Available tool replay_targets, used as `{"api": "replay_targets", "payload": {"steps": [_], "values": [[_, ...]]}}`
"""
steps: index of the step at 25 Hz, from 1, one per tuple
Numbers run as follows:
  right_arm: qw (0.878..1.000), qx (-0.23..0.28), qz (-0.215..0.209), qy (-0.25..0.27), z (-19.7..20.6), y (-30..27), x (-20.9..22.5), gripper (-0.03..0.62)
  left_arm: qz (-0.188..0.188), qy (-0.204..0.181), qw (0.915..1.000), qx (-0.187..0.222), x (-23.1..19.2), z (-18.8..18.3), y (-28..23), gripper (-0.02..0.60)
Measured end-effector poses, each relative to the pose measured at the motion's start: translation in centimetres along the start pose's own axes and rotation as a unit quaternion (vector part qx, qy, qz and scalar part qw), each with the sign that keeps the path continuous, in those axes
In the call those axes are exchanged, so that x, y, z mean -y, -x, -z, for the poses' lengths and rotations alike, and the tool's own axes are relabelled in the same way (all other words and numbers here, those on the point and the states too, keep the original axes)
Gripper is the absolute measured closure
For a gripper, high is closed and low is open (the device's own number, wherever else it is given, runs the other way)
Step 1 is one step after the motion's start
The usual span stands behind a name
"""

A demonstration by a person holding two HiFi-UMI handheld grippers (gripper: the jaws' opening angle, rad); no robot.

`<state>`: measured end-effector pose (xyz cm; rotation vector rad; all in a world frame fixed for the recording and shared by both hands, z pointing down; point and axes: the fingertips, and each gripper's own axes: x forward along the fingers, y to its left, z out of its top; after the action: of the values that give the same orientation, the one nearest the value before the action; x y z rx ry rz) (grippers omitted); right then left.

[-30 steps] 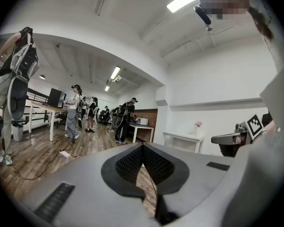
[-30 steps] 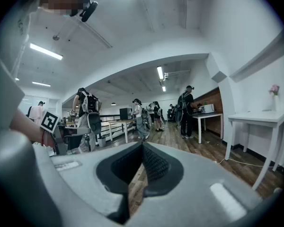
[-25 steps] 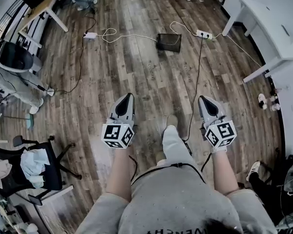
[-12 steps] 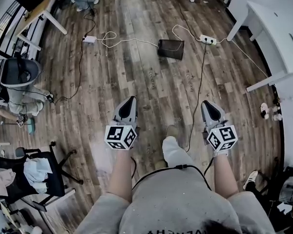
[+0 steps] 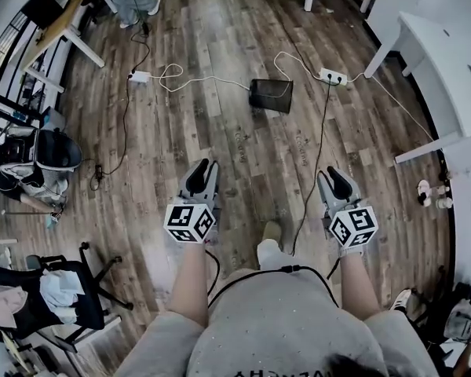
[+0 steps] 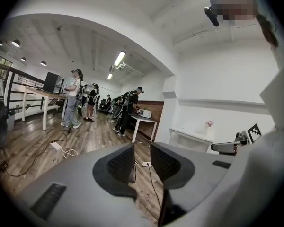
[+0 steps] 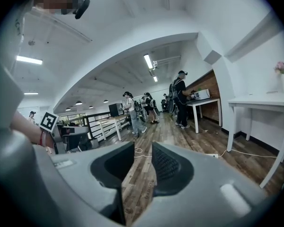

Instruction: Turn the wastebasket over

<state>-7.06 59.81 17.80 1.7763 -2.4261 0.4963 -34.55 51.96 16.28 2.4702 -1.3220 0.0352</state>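
The wastebasket (image 5: 271, 95) is a black mesh bin on the wooden floor, in the head view well ahead of both grippers. I cannot tell which way up it stands. My left gripper (image 5: 203, 168) is held out in front of the person, level and pointing forward. Its jaws have just been opening, and only floor shows in the narrow gap (image 6: 142, 151). My right gripper (image 5: 336, 176) is held alongside. Its jaws have also just been opening and hold nothing (image 7: 143, 151). Neither gripper touches the wastebasket.
A white power strip (image 5: 330, 76) and white cables lie beside the bin, and a black cable runs down the floor between the grippers. A white table (image 5: 436, 45) stands at right. An office chair (image 5: 59, 289) and a black seat (image 5: 57, 151) are at left. People stand at far desks (image 6: 75, 98).
The wastebasket has come nearer in the head view as the person walked forward. Both grippers' jaws were shut and now stand slightly apart.
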Motion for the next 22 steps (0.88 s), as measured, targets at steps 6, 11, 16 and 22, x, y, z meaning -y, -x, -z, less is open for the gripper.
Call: {"api": "replay_targets", "payload": {"steps": [6,11,16,22], "values": [[1.0,-0.001,0.005,-0.002,-0.8,-1.9,3.5,0.491,0.007,-0.003,1.0,0.006,0.4,-0.8,-4.6,0.48],[1.0,-0.008,0.002,-0.005,-0.8,-3.6,3.9,0.491,0.005,0.002,1.0,-0.005,-0.6,-0.5,-5.8,0.48],[1.0,-0.015,-0.006,-0.004,-0.8,-6.5,4.2,0.491,-0.004,-0.001,0.9999,-0.012,-3.2,-0.3,-7.7,0.48],[1.0,-0.02,0.009,-0.013,-1.9,-11.8,7.0,0.484,-0.007,0.007,0.9998,-0.017,-7.1,-0.8,-13.2,0.48]]}}
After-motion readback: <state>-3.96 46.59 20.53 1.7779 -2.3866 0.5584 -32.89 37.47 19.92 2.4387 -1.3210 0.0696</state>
